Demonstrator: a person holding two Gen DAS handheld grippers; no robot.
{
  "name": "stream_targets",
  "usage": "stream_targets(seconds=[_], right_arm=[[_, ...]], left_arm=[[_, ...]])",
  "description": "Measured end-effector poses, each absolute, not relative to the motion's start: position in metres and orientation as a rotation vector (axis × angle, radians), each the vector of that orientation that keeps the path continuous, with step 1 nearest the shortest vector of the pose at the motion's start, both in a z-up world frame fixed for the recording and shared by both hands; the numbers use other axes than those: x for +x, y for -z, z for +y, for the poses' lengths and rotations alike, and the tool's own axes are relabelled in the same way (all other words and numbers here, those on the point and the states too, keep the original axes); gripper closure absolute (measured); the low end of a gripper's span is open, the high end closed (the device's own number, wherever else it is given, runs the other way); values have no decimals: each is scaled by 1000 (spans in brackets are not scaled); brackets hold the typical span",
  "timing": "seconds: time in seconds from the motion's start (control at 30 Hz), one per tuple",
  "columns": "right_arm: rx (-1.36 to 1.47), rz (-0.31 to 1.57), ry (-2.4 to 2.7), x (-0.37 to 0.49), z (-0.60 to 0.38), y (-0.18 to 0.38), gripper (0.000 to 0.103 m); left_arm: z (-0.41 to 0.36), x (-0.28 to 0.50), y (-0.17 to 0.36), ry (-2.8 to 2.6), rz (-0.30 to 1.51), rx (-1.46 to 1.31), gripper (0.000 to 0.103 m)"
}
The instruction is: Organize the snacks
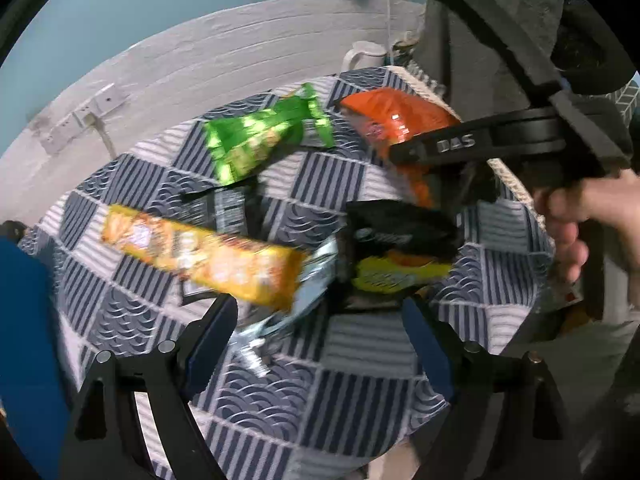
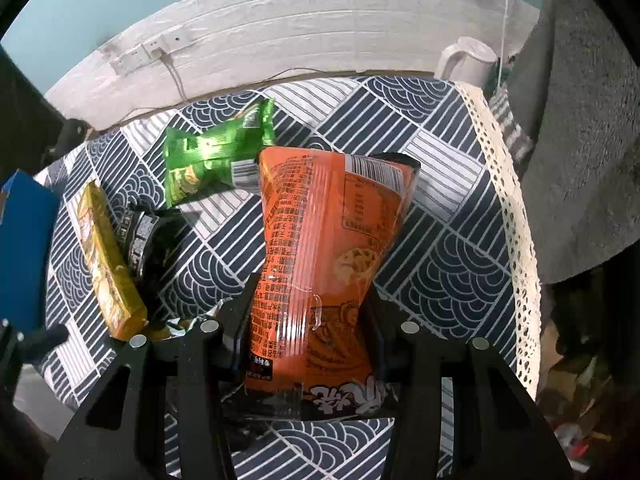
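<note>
My right gripper (image 2: 310, 292) is shut on an orange snack bag (image 2: 332, 216), which it pinches at the waist and holds above the patterned tablecloth (image 2: 440, 240). The left wrist view shows that orange bag (image 1: 396, 120) at the upper right, under the right gripper's black frame and the hand (image 1: 576, 216) holding it. My left gripper (image 1: 318, 312) is open wide over a heap of packs: a long yellow pack (image 1: 200, 252), a silver packet (image 1: 308, 292) and a black pack (image 1: 400, 232). None is pressed between its pads. A green pack (image 1: 264, 136) lies further back on the cloth.
A white jug (image 2: 468, 60) stands at the table's back right by the lace edge (image 2: 516, 240). Grey fabric (image 2: 580, 140) hangs on the right. A blue object (image 2: 24, 240) stands at the left edge. A socket strip (image 2: 148, 54) is on the white wall behind.
</note>
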State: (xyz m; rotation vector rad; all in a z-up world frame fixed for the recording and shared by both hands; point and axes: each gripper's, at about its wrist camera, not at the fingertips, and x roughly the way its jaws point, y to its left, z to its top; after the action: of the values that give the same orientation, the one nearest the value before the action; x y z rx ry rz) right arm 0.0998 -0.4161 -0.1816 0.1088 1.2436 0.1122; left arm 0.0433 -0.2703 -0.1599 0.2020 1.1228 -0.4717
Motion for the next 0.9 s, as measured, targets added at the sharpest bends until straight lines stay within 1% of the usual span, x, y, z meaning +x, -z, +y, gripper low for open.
stream_targets(seconds=[0.17, 0.43, 0.53, 0.67, 0.9], right_arm=[[144, 1255, -114, 99, -426, 187, 58], [203, 1272, -116, 101, -437, 198, 58], [211, 1279, -120, 102, -439, 201, 58], [215, 1285, -122, 103, -443, 203, 58], [238, 1292, -122, 104, -450, 207, 58]], left_arm=[[-297, 46, 169, 488, 1121, 215, 17], [-308, 52, 182, 501, 1122, 58, 17], [-311, 55, 190, 528, 1139, 27, 16], [-315, 61, 198, 547, 1140, 24, 11], [-314, 66, 205, 618, 1152, -6, 11]])
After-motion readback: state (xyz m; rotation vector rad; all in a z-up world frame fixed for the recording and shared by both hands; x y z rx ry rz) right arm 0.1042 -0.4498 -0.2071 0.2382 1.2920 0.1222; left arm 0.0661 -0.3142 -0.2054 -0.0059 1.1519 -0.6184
